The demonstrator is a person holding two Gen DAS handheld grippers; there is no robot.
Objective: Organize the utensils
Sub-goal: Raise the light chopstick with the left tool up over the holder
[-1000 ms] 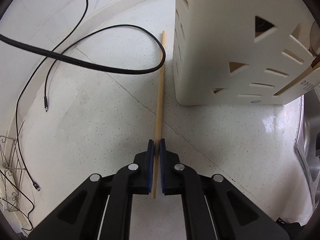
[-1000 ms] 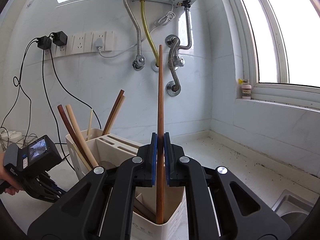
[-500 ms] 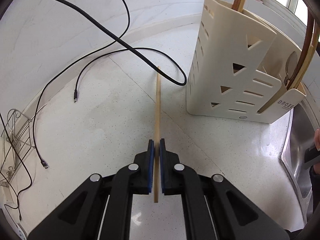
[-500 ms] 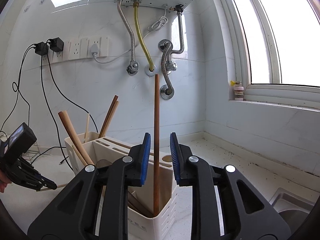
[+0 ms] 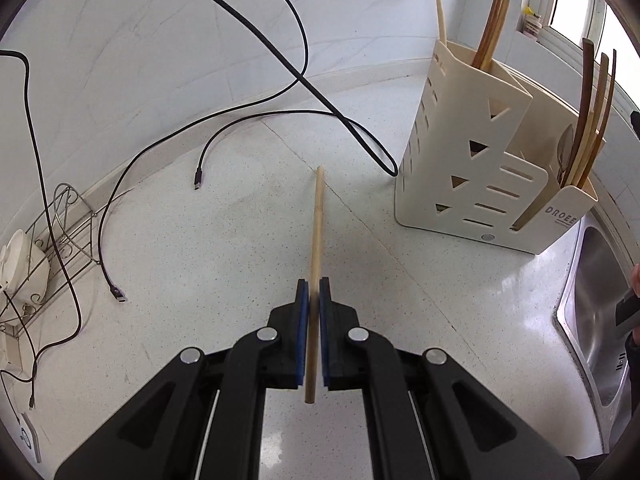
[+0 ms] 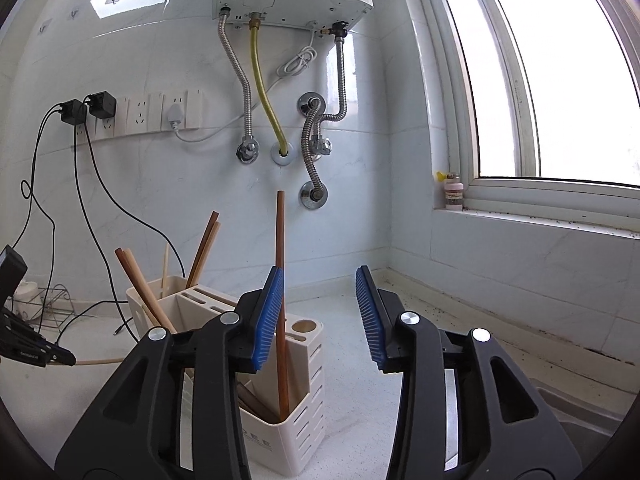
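A: What has changed over the last second?

B: The right gripper [image 6: 320,312] was clamped on the dark brown chopstick [image 6: 280,280] a second ago; its jaws have just been opening, and the stick now stands by itself in the front compartment of the cream utensil holder [image 6: 296,432], leaning a little, close beside the left blue pad [image 6: 270,312]; whether it touches that pad cannot be told.

A: So that stick is delivered?

B: It looks so; its lower end sits down inside the compartment, among other wooden pieces; the right gripper appears free to pull away.

A: And the other side?

B: The left gripper [image 5: 314,304] has lifted the pale chopstick [image 5: 316,232] off the speckled countertop [image 5: 200,260]; a second ago the view was close down on the counter beside the holder, now it looks from higher up, and the whole utensil holder [image 5: 472,168] shows to the right, well apart from the stick's tip.

A: How do the claws stand?

B: The left is closed tight on the pale stick, gripped near its back end, most of its length pointing forward; the right is partly open, holding nothing.

A: What remains?

B: Probably to carry the pale stick over to the holder; the black cable [image 5: 360,136] looping near its base could snag.
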